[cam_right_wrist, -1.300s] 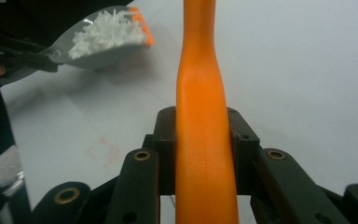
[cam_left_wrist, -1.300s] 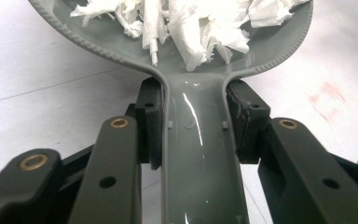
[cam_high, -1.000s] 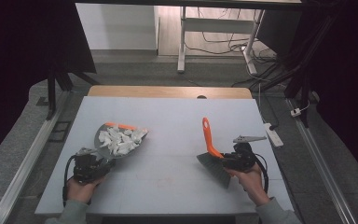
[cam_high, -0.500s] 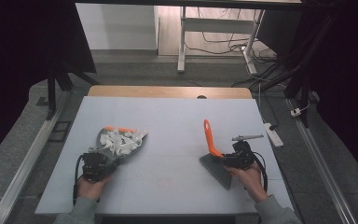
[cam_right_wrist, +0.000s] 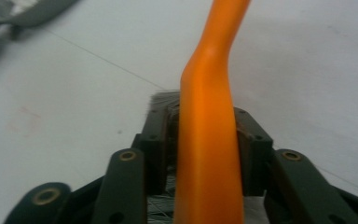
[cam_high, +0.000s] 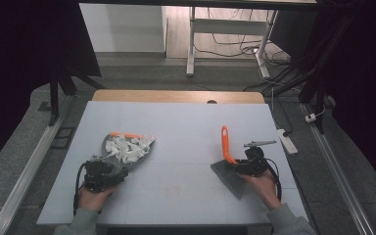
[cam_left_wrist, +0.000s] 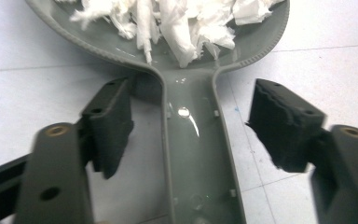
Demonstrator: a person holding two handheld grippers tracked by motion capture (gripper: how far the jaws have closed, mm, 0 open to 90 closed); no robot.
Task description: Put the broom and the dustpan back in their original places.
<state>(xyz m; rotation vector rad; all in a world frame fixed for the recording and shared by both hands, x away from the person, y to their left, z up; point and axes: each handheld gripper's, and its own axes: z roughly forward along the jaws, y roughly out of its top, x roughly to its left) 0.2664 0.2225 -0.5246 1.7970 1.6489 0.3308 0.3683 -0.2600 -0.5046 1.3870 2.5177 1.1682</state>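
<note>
Both claws just spread: left gripper (cam_left_wrist: 193, 135) off dustpan (cam_left_wrist: 191, 154) handle, right gripper (cam_right_wrist: 204, 140) loose around brush (cam_right_wrist: 209, 116); hands low near table (cam_high: 176, 122) front edge.

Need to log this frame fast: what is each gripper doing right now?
Left gripper: open, jaws just opened, astride the dustpan's handle without pressing it.
Right gripper: jaws just opened around the brush's orange handle; grip cannot be told.
</note>
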